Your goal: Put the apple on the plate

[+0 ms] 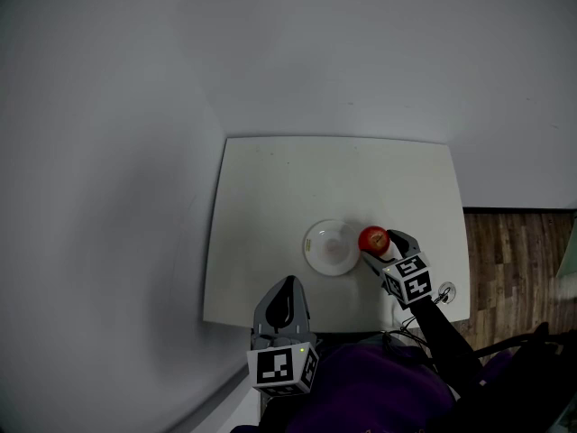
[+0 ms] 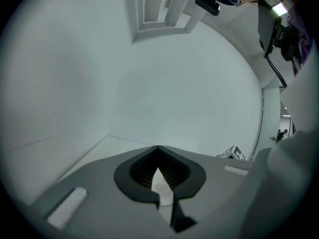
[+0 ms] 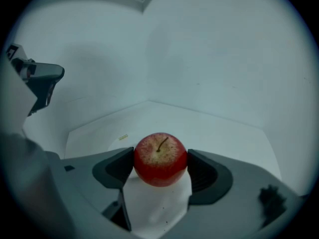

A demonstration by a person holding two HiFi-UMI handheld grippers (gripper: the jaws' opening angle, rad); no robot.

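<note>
Right claw (image 3: 160, 168) clamped on apple (image 1: 373, 239); plate (image 1: 309, 249) lies just to its left on the desk (image 1: 334, 179). Left claw (image 1: 285, 298) closed, empty, at near edge.

Below me a white table (image 1: 334, 179) stands in a corner of plain, pale grey walls (image 1: 270, 52). At my right side I see a wooden floor (image 1: 518, 251) (brown planks). The light is dim and even.
</note>
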